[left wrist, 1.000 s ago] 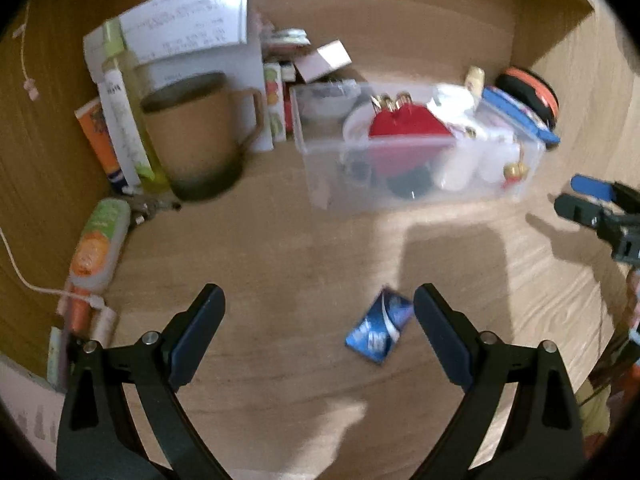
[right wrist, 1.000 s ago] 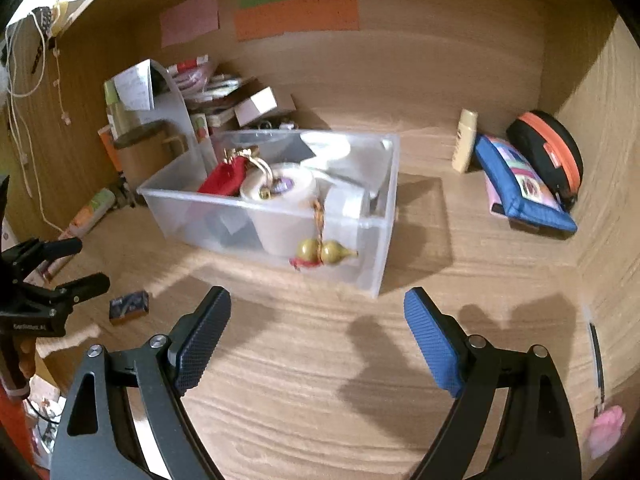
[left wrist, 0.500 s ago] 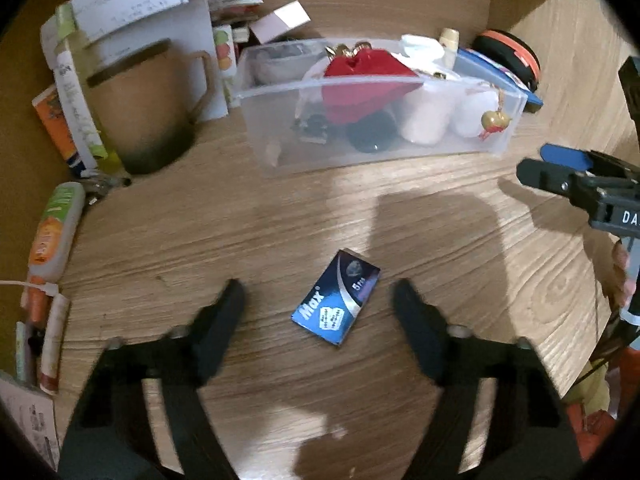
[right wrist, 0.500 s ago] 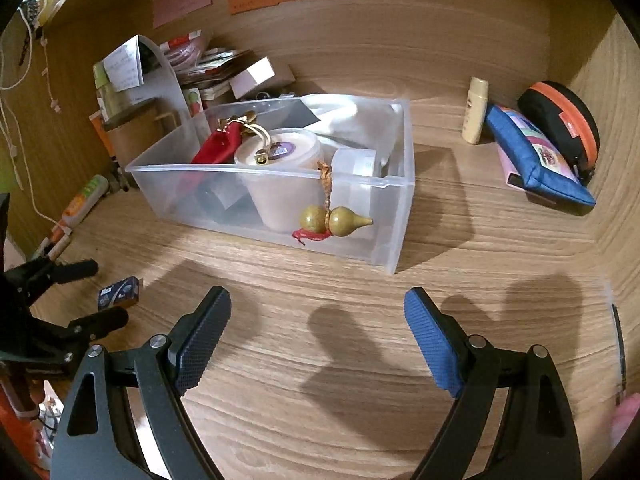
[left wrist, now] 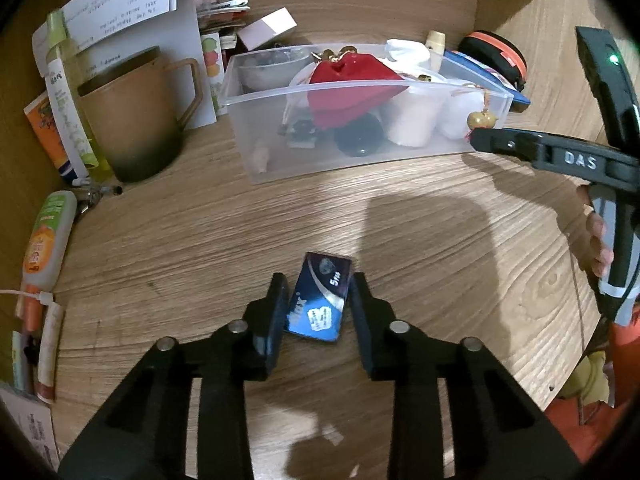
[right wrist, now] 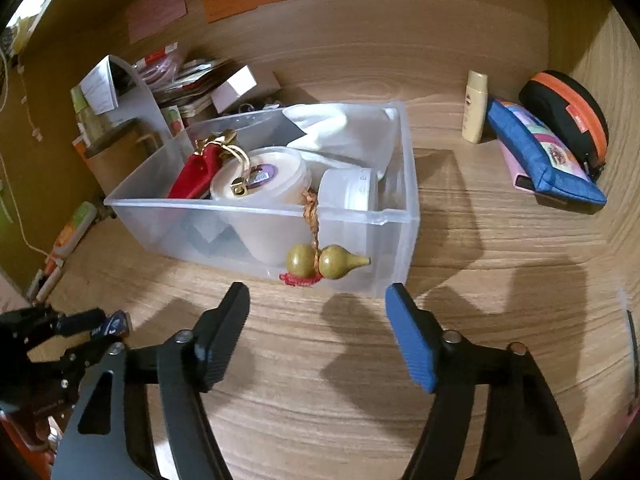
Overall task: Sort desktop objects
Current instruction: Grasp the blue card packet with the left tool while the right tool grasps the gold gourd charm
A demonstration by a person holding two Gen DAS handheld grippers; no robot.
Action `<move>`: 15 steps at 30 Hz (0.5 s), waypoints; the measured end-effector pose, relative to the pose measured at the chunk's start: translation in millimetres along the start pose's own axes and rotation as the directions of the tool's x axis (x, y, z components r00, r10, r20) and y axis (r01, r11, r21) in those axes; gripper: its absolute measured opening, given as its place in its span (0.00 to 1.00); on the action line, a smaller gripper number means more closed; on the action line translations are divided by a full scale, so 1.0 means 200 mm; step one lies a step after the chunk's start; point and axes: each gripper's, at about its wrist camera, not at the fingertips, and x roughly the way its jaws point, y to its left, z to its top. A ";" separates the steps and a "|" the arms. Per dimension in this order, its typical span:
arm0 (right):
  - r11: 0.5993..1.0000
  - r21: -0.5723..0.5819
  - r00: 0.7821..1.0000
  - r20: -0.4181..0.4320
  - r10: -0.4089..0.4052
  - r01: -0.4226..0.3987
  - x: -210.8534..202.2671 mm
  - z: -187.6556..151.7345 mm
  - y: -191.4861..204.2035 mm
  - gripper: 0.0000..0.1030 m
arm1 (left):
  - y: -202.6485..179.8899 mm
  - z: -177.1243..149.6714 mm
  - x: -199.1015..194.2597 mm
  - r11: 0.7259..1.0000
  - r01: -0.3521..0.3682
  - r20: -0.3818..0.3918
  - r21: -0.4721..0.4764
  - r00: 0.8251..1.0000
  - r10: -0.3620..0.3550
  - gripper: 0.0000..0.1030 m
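- Blue and glossy, the small card pack (left wrist: 320,300) lies flat on the wooden surface (left wrist: 440,248), well in from its edges and in front of the clear plastic bin (left wrist: 360,120) that stands toward the back wall.
- A second ago our left claw (left wrist: 318,308) was spread wide with the pack lying ahead of it; now we have brought it down over the pack and drawn its fingers in, so that they sit just beside the pack's long sides.
- We cannot tell from the left wrist view whether both pads are already pressing on the pack or only flanking it; the left pad looks to be touching, while at the right one the contact is unclear. The pack is on the surface, not lifted.
- Our right claw (right wrist: 318,340) has narrowed a little over the last second, yet it is still plainly open and holds nothing; it hovers above bare wood in front of the bin, near the gourd charm (right wrist: 328,262) that hangs over the bin's front wall.
- We judge that the reach is done and the grasp is closing, so the pack should soon be ready to lift toward the bin.
- The bin is already crowded with a red pouch (left wrist: 348,88) and white tubs, so free room looks scarce.
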 end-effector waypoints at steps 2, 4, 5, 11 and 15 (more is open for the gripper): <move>1.000 0.008 1.000 0.001 0.000 0.000 0.01 0.01 0.00 0.58 | 0.00 0.00 0.00 1.000 0.002 0.003 -0.001 1.000 -0.002 0.27; 1.000 0.008 1.000 0.003 -0.008 0.008 0.02 0.01 0.00 0.56 | 0.01 0.00 0.00 1.000 0.005 0.007 -0.003 1.000 -0.005 0.27; 1.000 0.010 1.000 0.004 -0.019 0.019 0.02 0.01 0.01 0.56 | 0.01 -0.01 0.00 1.000 0.006 0.008 -0.004 1.000 -0.006 0.26; 0.998 0.038 0.999 0.007 -0.043 0.043 0.03 0.02 -0.01 0.55 | 0.02 -0.01 -0.01 1.000 0.020 0.015 -0.015 1.000 -0.020 0.26; 0.997 0.040 0.998 0.018 -0.065 0.064 0.02 0.02 0.01 0.40 | 0.02 -0.01 -0.01 0.999 0.030 0.020 -0.021 0.999 -0.029 0.26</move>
